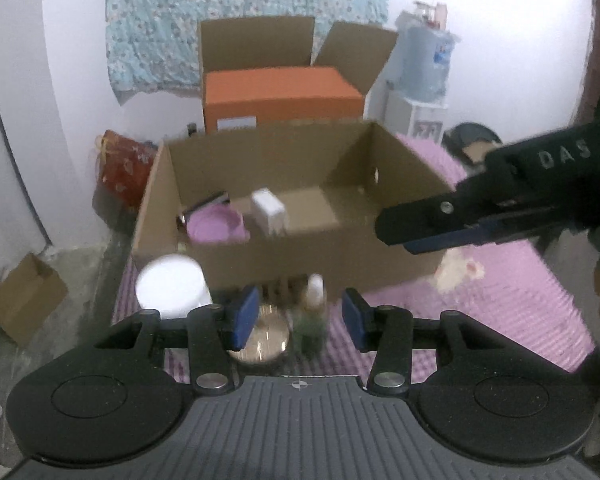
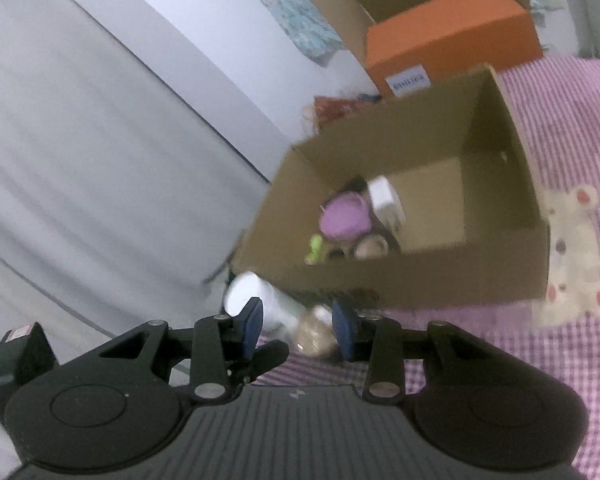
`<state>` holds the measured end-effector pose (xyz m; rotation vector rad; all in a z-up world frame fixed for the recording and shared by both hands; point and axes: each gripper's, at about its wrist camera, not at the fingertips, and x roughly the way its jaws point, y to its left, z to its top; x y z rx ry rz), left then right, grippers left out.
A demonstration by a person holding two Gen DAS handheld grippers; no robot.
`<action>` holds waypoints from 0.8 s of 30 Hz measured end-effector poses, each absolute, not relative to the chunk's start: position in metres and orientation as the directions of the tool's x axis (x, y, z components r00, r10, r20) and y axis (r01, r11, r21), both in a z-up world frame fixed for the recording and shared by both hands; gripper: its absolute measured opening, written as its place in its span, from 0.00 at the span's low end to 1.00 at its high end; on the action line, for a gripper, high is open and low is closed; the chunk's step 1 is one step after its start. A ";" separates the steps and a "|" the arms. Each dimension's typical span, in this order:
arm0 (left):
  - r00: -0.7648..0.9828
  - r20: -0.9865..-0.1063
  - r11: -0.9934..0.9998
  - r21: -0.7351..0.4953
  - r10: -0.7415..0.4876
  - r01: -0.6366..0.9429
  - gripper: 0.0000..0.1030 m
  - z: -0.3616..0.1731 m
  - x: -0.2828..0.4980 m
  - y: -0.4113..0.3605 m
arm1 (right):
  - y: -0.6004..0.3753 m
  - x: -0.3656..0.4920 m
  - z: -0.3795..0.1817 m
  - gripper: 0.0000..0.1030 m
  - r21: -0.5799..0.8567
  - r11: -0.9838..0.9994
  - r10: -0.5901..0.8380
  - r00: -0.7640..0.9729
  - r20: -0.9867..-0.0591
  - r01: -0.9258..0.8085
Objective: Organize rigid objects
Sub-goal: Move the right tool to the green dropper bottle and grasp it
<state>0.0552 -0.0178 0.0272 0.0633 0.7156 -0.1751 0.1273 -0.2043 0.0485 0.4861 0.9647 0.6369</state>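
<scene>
An open cardboard box (image 1: pixel 284 256) (image 2: pixel 420 280) stands on the pink mat. Inside it lie a purple bowl (image 1: pixel 216 224) (image 2: pixel 344 216), a white block (image 1: pixel 268 210) (image 2: pixel 386 200), a green item (image 2: pixel 316 248) and a round tan item (image 2: pixel 372 246). In front of the box, on the mat, are a white cup (image 1: pixel 172 284) (image 2: pixel 252 300), a round metal tin (image 1: pixel 260 338) and a small bottle (image 1: pixel 312 312). My left gripper (image 1: pixel 299 318) hovers open above the tin and bottle, holding nothing. My right gripper (image 2: pixel 298 328) (image 1: pixel 404 236) is open and empty, near the box's front right corner.
Behind stands a larger carton holding an orange box (image 1: pixel 280 96) (image 2: pixel 452 36). A red bag (image 1: pixel 124 168), a small carton on the floor (image 1: pixel 24 300) and a water dispenser (image 1: pixel 424 64) surround the mat. The pink mat (image 1: pixel 480 312) (image 2: pixel 500 360) bears a bear print.
</scene>
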 end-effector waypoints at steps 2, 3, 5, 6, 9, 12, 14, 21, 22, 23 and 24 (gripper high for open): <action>0.741 -0.659 0.984 0.007 -0.131 0.180 0.44 0.015 0.055 -0.019 | -0.198 0.127 0.039 0.40 0.621 0.733 0.674 0.415 -0.611 -0.277; 0.741 -0.659 0.984 0.011 -0.127 0.178 0.44 0.011 0.054 -0.019 | -0.194 0.127 0.035 0.40 0.610 0.743 0.665 0.417 -0.620 -0.277; 0.744 -0.656 0.983 0.017 -0.125 0.181 0.43 0.004 0.056 -0.019 | -0.185 0.127 0.030 0.40 0.587 0.757 0.650 0.421 -0.633 -0.287; 0.749 -0.650 0.983 0.022 -0.125 0.183 0.43 0.002 0.057 -0.021 | -0.180 0.127 0.029 0.40 0.572 0.765 0.642 0.422 -0.640 -0.296; 0.765 -0.631 0.980 0.039 -0.126 0.194 0.43 -0.004 0.058 -0.023 | -0.167 0.125 0.028 0.40 0.519 0.790 0.613 0.438 -0.658 -0.327; 0.777 -0.617 0.980 0.051 -0.121 0.194 0.42 -0.009 0.061 -0.025 | -0.156 0.127 0.025 0.40 0.465 0.814 0.580 0.457 -0.675 -0.347; 0.781 -0.612 0.979 0.052 -0.124 0.197 0.41 -0.012 0.061 -0.025 | -0.151 0.130 0.022 0.40 0.455 0.817 0.576 0.455 -0.679 -0.355; 0.771 -0.623 0.977 0.048 -0.134 0.208 0.40 -0.021 0.066 -0.027 | -0.144 0.141 0.009 0.33 0.447 0.819 0.571 0.445 -0.689 -0.359; 0.769 -0.625 0.976 0.047 -0.136 0.211 0.40 -0.022 0.066 -0.027 | -0.144 0.142 0.007 0.30 0.445 0.821 0.569 0.445 -0.692 -0.357; 0.767 -0.626 0.976 0.048 -0.138 0.215 0.40 -0.023 0.066 -0.028 | -0.145 0.143 0.006 0.26 0.449 0.821 0.569 0.442 -0.693 -0.353; 0.766 -0.627 0.975 0.050 -0.140 0.219 0.40 -0.024 0.066 -0.030 | -0.146 0.144 0.004 0.25 0.457 0.818 0.574 0.440 -0.691 -0.350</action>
